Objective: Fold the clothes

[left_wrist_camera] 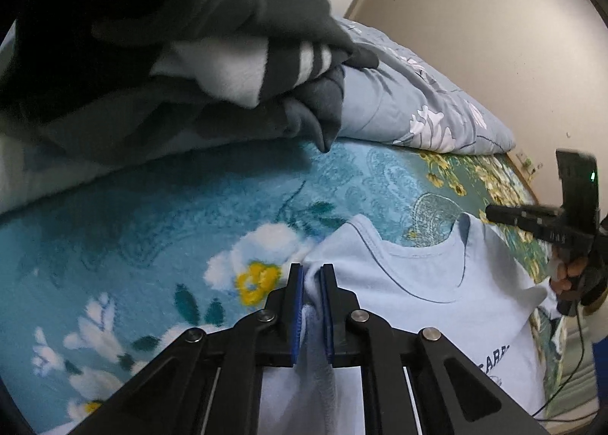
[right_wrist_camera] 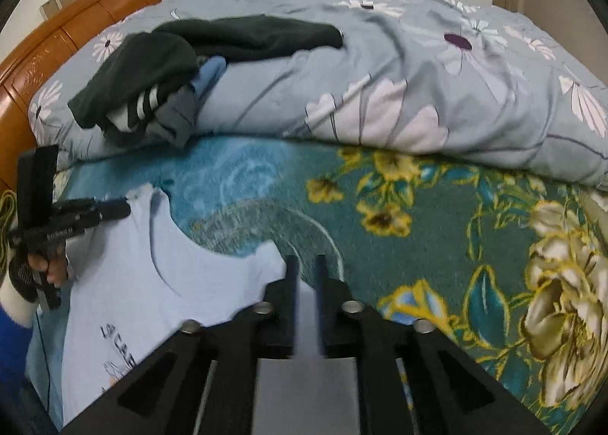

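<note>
My left tongs (left_wrist_camera: 311,275) clench the pale blue T-shirt (left_wrist_camera: 437,283); right tongs (right_wrist_camera: 306,271) unclear. Dark clothes pile (right_wrist_camera: 152,81) sits upper left on quilt (right_wrist_camera: 418,73).

Floral bed blanket (right_wrist_camera: 418,207) under T-shirt (right_wrist_camera: 144,275), perhaps quilt (right_wrist_camera: 418,92).

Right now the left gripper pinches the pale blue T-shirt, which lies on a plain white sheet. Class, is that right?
Not quite. The left gripper does pinch the T-shirt, but it lies on a teal flowered blanket, as the left wrist view shows.
</note>
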A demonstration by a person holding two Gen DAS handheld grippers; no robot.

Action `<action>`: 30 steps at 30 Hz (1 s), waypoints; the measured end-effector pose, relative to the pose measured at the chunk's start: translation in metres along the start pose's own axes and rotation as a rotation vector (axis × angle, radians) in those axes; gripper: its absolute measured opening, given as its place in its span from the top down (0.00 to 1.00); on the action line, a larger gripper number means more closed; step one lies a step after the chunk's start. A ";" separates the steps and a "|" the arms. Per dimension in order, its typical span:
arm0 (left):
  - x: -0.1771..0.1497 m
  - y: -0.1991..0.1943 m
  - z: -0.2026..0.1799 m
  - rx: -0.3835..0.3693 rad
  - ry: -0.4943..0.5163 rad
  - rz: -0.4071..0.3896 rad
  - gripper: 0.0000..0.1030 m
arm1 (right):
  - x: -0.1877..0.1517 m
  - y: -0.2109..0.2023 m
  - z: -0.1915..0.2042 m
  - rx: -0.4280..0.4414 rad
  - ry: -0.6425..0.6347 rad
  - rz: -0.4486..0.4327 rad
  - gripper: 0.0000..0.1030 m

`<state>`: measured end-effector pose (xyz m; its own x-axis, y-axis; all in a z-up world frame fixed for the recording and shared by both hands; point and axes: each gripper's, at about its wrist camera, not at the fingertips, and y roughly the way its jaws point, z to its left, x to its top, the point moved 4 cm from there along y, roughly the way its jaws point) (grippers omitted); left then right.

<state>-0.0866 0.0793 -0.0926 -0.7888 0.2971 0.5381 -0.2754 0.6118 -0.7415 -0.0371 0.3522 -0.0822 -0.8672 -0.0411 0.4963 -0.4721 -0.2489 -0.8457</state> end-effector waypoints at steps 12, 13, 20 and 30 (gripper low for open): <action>0.001 -0.005 -0.005 0.003 0.047 -0.038 0.92 | -0.015 0.003 0.010 -0.024 -0.076 0.018 0.97; 0.002 -0.010 -0.006 0.004 0.050 -0.058 0.92 | -0.008 -0.003 0.014 -0.047 -0.094 -0.014 0.97; 0.005 -0.011 0.005 0.062 -0.001 -0.078 0.92 | 0.012 0.009 0.015 -0.134 -0.060 -0.054 0.97; 0.002 0.003 0.010 0.090 -0.069 -0.045 0.89 | 0.005 0.004 0.011 -0.150 -0.019 -0.057 0.82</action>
<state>-0.0943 0.0743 -0.0977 -0.8097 0.2171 0.5452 -0.3573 0.5546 -0.7515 -0.0413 0.3408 -0.0815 -0.8357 -0.0502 0.5469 -0.5403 -0.1037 -0.8350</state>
